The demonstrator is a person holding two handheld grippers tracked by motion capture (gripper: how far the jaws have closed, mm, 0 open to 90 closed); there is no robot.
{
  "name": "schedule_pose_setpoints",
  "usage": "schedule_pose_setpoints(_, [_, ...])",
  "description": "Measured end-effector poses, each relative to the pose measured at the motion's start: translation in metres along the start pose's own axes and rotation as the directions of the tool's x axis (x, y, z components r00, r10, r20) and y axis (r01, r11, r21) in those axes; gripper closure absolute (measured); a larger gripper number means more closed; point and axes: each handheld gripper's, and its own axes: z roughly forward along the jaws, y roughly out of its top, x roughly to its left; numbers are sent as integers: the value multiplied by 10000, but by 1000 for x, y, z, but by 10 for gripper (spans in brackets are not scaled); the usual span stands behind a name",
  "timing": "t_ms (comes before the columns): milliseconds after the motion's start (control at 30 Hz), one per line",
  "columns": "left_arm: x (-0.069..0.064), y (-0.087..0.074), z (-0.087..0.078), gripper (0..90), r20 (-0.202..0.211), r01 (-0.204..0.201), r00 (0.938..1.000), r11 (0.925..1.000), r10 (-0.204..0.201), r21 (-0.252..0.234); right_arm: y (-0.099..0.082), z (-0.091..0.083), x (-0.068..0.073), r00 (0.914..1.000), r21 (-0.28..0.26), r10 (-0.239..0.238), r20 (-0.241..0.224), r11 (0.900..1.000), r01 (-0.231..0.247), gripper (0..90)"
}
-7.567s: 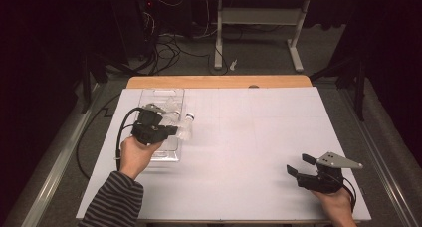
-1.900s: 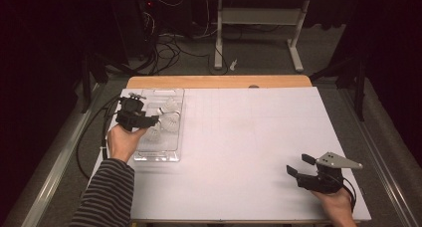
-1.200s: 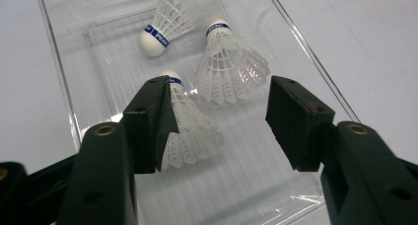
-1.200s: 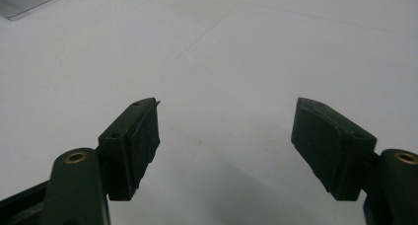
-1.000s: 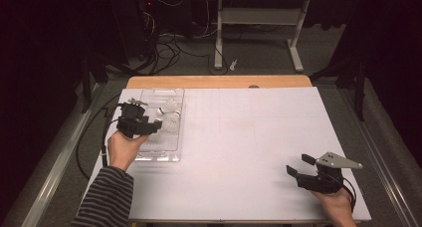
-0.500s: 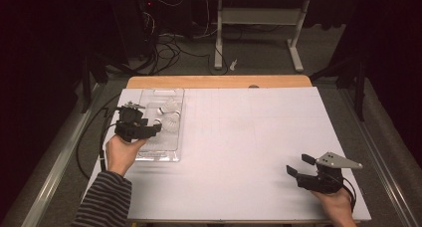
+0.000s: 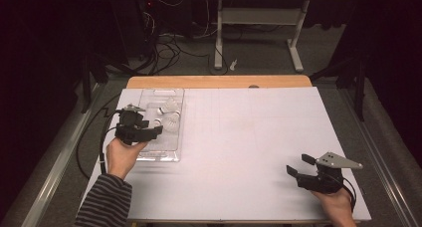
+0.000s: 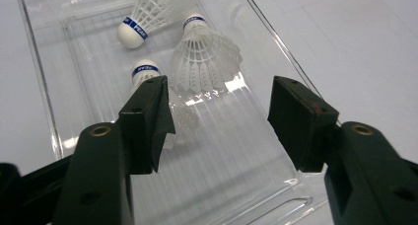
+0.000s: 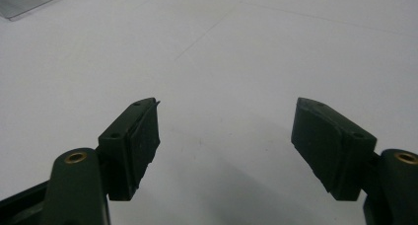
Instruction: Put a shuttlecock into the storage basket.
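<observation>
A clear plastic tray lies at the table's left with three white shuttlecocks in it. In the left gripper view two shuttlecocks rest farther up the tray. The third shuttlecock lies partly behind the left jaw. My left gripper hovers open over the tray's near half with nothing between its pads; in the high view it sits at the tray's left side. My right gripper stands open over bare white table at the near right.
A white sheet covers the table, with a wooden strip along the far edge. The left gripper's cable loops off the table's left side. Beyond the far edge are a metal stand and floor cables.
My left gripper has drifted slightly toward the near end of the tray, jaws still wide. The right gripper has kept still.
</observation>
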Motion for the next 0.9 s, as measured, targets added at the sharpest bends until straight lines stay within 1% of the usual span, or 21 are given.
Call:
schedule_pose_setpoints(133, [0, -2, -1, 417, 35, 5, 10000, 10000, -5, 1, 0, 0, 0, 10000, 1, 4, -2, 10000, -4, 272])
schedule_pose_setpoints(233, [1, -3, -3, 416, 75, 83, 9999, 10000, -83, -29, 0, 0, 0, 10000, 0, 9, -7, 10000, -9, 272])
schedule_pose_setpoints(533, [-2, -4, -8, 412, 232, 18, 9997, 9999, -16, -115, 0, 0, 0, 10000, -9, 3, -5, 10000, -3, 272])
schedule_pose_setpoints(633, [-3, -6, -10, 409, 367, 121, 9993, 9998, -114, -177, 0, 0, 0, 10000, -16, 6, -9, 10000, -6, 272])
schedule_pose_setpoints(900, [-2, -9, -14, 406, 442, 193, 9989, 9994, -180, -303, 0, 0, 0, 10000, -15, 7, -9, 10000, -7, 272])
